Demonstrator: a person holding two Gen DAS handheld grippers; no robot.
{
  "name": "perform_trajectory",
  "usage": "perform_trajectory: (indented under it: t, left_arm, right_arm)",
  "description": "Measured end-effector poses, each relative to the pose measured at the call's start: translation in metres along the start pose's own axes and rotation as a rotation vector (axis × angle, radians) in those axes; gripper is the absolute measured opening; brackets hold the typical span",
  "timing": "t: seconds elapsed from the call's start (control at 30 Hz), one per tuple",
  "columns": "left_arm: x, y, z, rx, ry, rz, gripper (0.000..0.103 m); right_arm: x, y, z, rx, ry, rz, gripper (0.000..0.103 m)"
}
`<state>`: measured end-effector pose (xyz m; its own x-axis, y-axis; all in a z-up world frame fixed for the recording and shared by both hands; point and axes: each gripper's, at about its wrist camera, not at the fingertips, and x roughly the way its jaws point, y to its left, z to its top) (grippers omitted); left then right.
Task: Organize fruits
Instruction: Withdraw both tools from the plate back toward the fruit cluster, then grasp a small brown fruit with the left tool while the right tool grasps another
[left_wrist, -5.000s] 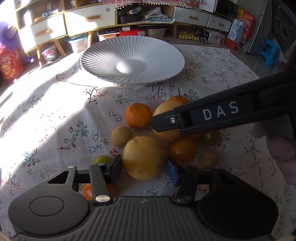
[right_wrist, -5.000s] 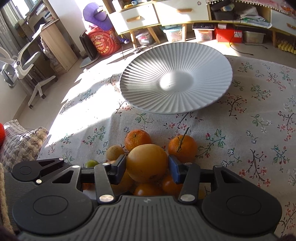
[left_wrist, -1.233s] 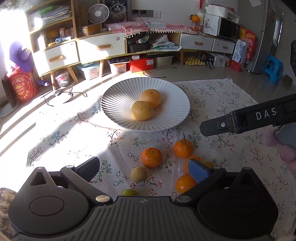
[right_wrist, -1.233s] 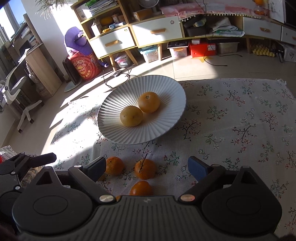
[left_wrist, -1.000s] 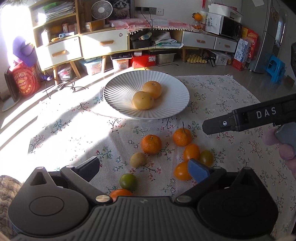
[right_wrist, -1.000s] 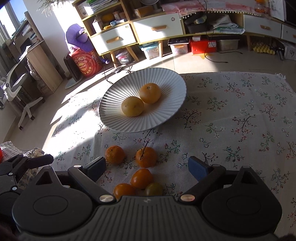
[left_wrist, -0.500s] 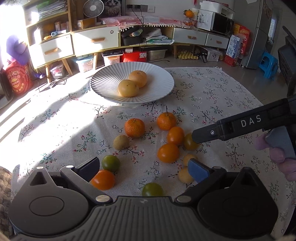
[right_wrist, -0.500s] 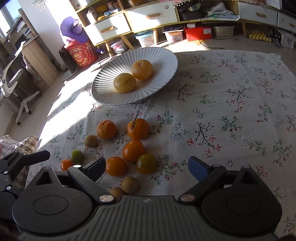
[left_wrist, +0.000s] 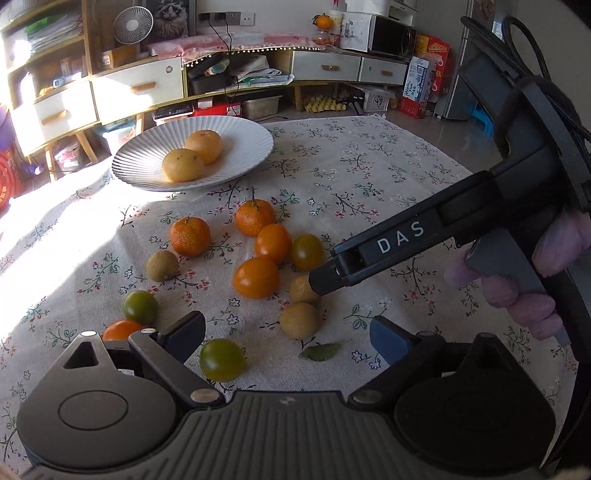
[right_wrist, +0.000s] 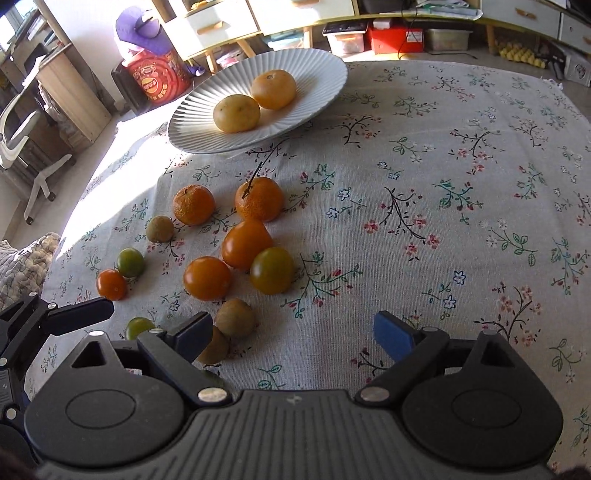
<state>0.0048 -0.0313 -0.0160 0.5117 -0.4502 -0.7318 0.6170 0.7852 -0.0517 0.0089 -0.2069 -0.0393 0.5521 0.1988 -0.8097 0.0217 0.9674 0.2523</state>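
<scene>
Left tool (left_wrist: 286, 338) agape, green tomato (left_wrist: 222, 359) between jaws, untouched

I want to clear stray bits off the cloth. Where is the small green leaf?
In the left wrist view, the green leaf lies on the floral tablecloth between the left gripper's open fingers, just below a small brown fruit.

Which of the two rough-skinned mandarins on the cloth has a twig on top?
The mandarin nearer the plate, right of its twigless twin in the right wrist view.
</scene>
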Motion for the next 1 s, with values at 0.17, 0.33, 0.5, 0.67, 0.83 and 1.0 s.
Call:
perform_trajectory:
  t: [0.17, 0.33, 0.5, 0.67, 0.83, 1.0]
  left_arm:
    - [0.009, -0.002, -0.002, 0.002, -0.008, -0.039, 0.066]
    - [0.017, -0.006, -0.004, 0.013, 0.002, -0.07, 0.044]
    - [0.025, -0.006, -0.008, 0.01, 0.009, -0.063, 0.026]
    - [0.023, 0.0, -0.005, -0.012, 0.009, -0.038, 0.016]
    - [0.014, 0.009, -0.005, -0.028, 0.003, -0.008, 0.016]
    - [0.0, 0.02, -0.007, -0.059, -0.016, -0.007, 0.016]
  right_arm:
    - [-0.003, -0.001, -0.002, -0.014, -0.017, 0.011, 0.09]
    - [-0.006, -0.003, -0.006, -0.066, -0.049, 0.041, 0.084]
    - [-0.013, -0.003, -0.013, -0.13, -0.084, 0.072, 0.079]
    - [-0.015, 0.003, -0.017, -0.2, -0.103, 0.1, 0.076]
    - [-0.013, 0.008, -0.018, -0.259, -0.118, 0.113, 0.067]
    - [-0.01, 0.009, -0.018, -0.278, -0.12, 0.127, 0.057]
